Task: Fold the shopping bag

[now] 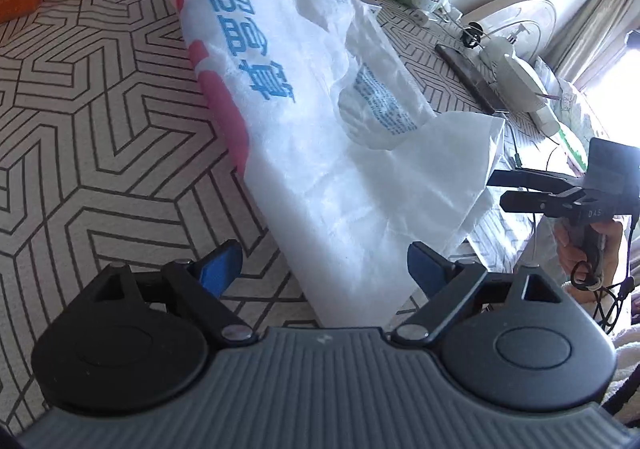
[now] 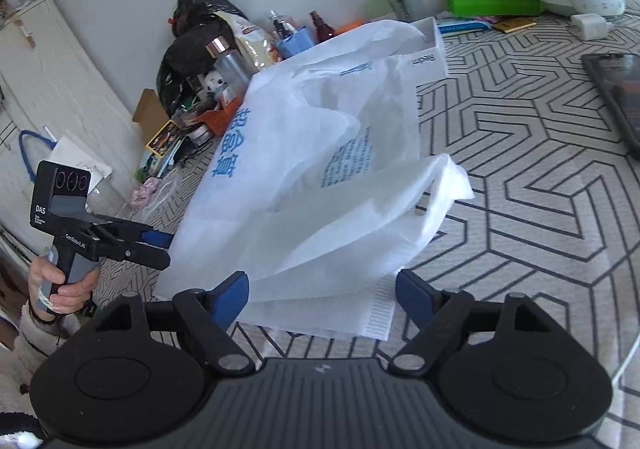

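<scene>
Left wrist view is showing the bag (image 1: 320,137) lying on the tabletop (image 1: 100,121), a white bag with blue characters and a red patch along one edge. Its long axis is running from just in front of the left tongs (image 1: 324,265) away toward the clutter at the far end, with the bottom seam sitting nearest the camera and the handles pointing away and to the right. One handle (image 1: 460,153) is folded over and resting on the bag's right side near the right tongs (image 1: 496,189).

Right wrist view is looking at the same bag (image 2: 320,177) from its other long side, with the bag stretching from lower left toward the upper right; the upper layers are puffing up loosely rather than lying flat, and a handle loop (image 2: 440,185) is sticking out to the right.

Left tongs are standing spread, blue pads on either side of the bag's near end, pinching nothing. Right tongs (image 2: 322,289) are likewise spread wide before the bag's edge. A hand (image 2: 60,281) is gripping the left handle (image 2: 160,245).
</scene>
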